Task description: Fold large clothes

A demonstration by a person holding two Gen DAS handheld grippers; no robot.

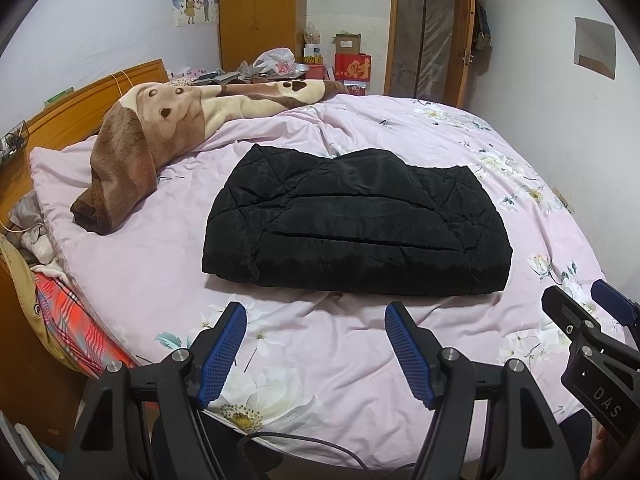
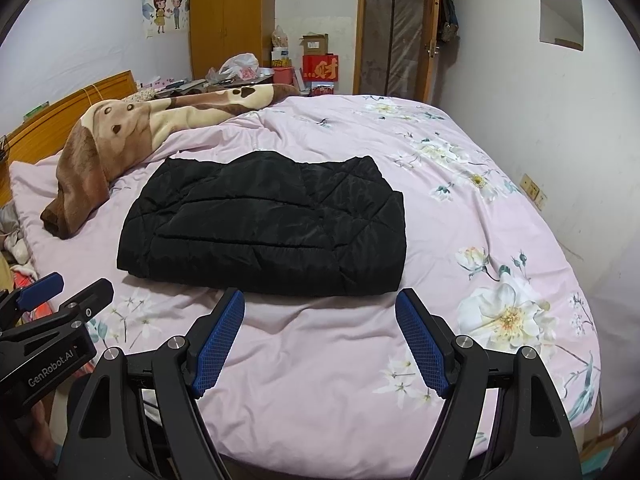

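A black quilted jacket lies folded into a flat rectangle in the middle of the pink floral bed cover; it also shows in the right wrist view as the jacket. My left gripper hovers over the cover just short of the jacket's near edge, open, with nothing between its blue pads. My right gripper hovers beside it in the same way, open and empty, close to the jacket's near edge. Each gripper shows at the side of the other's view: the right gripper and the left gripper.
A brown and cream plush blanket lies bunched along the far left of the bed by the wooden headboard. Clothes are piled at the left bedside. A wardrobe, boxes and a door stand beyond the bed.
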